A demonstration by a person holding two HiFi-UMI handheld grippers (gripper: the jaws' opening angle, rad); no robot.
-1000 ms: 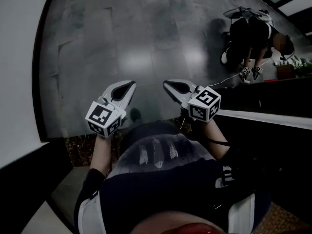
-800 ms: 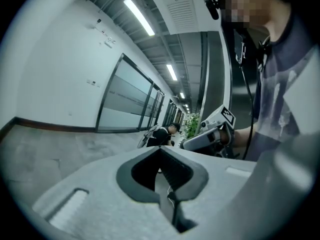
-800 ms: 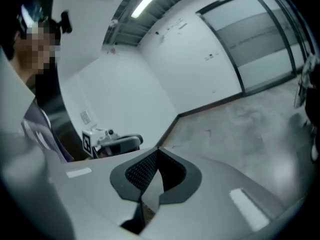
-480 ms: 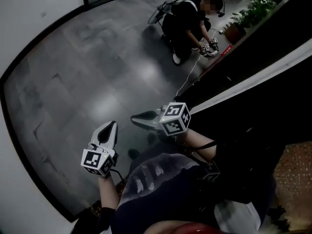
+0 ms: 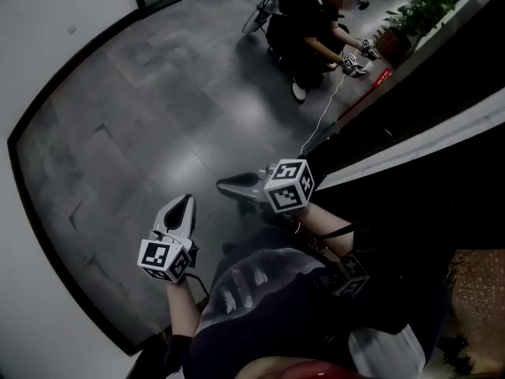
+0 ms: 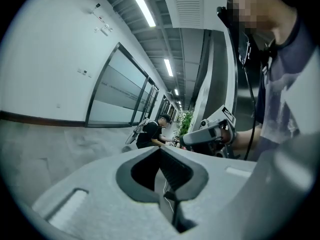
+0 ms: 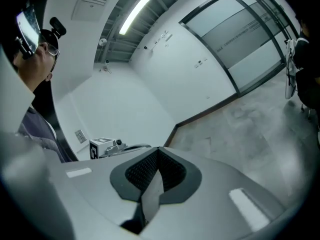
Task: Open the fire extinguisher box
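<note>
Fire extinguisher box is hard to pick out in this dim light; left tongs (image 5: 185, 201) and right tongs (image 5: 224, 186) are both clenched, empty.

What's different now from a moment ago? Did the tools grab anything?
The right tool pointed up the picture beside the left tool; now it points left and sits higher. The view swung too: the crouching person went from top right to top middle. Nothing was grabbed or let go. Both tools stayed shut and empty over the grey floor.
</note>
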